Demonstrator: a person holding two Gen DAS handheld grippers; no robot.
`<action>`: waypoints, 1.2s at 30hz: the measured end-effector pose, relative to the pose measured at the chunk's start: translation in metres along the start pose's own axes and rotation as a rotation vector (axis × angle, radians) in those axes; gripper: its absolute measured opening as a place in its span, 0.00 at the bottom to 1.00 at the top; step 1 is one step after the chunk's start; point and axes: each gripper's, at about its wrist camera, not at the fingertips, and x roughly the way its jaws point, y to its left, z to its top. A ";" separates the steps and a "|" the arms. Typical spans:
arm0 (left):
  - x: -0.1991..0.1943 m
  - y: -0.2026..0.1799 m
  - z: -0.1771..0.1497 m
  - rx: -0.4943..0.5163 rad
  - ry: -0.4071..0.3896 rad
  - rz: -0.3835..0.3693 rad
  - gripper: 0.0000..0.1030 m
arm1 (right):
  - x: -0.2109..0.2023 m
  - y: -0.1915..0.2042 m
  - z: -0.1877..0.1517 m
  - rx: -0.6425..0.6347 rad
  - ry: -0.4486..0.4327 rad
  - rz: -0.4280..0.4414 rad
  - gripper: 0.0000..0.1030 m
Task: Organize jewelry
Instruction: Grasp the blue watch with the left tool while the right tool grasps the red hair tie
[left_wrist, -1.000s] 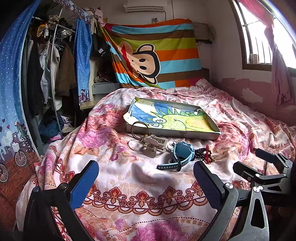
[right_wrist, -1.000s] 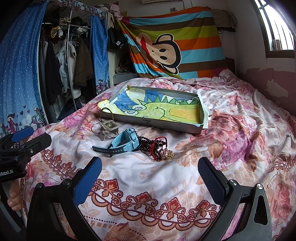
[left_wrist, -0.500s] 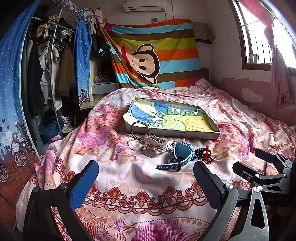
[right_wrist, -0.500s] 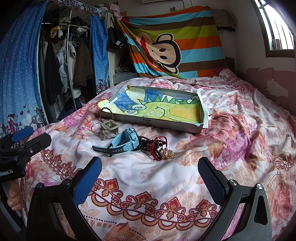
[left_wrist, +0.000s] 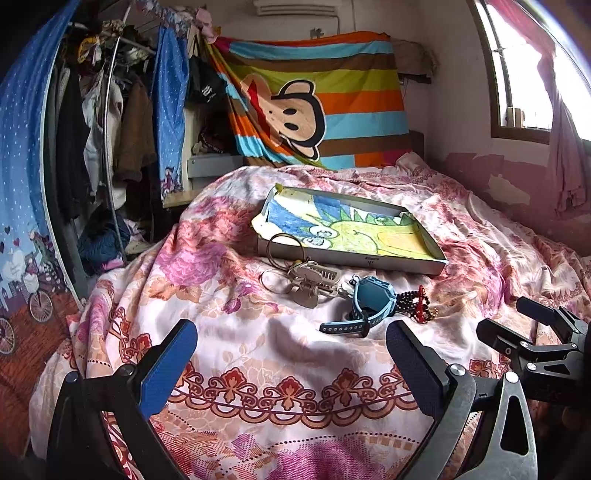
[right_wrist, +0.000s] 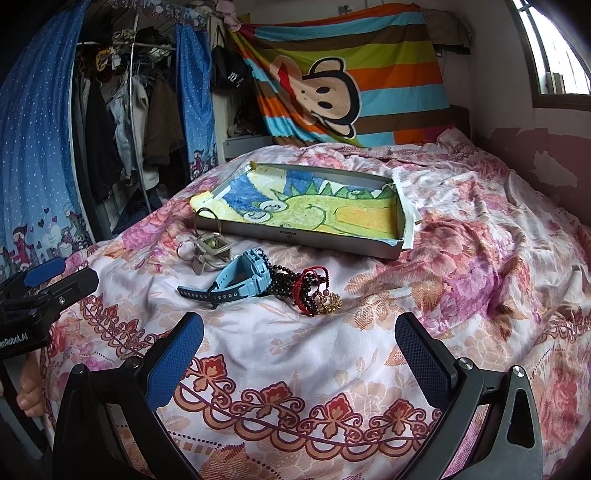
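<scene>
On the floral bedspread lies a blue watch (left_wrist: 371, 299) (right_wrist: 243, 278), with dark and red bead bracelets (left_wrist: 417, 302) (right_wrist: 306, 291) against its right side. A bunch of metal rings and a keychain (left_wrist: 303, 277) (right_wrist: 208, 247) lies to its left. Behind them sits a shallow grey tray (left_wrist: 369, 260) (right_wrist: 295, 236) lined with a crayon drawing. My left gripper (left_wrist: 291, 363) is open and empty, short of the watch. My right gripper (right_wrist: 299, 354) is open and empty, short of the bracelets.
A clothes rack (left_wrist: 107, 122) and a blue curtain stand left of the bed. A striped monkey blanket (left_wrist: 314, 99) hangs at the head. A wall with a window (left_wrist: 524, 74) runs along the right. Each gripper shows in the other's view, the left one (right_wrist: 40, 291) and the right one (left_wrist: 535, 339).
</scene>
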 end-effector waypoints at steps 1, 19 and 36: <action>0.005 0.004 0.002 -0.017 0.022 -0.015 1.00 | 0.002 -0.001 0.002 -0.014 0.024 0.019 0.99; 0.083 -0.007 0.021 -0.002 0.232 -0.334 0.91 | 0.079 -0.071 0.033 -0.074 0.300 0.205 0.99; 0.155 -0.053 0.015 0.132 0.447 -0.394 0.42 | 0.146 -0.069 0.037 -0.077 0.413 0.258 0.48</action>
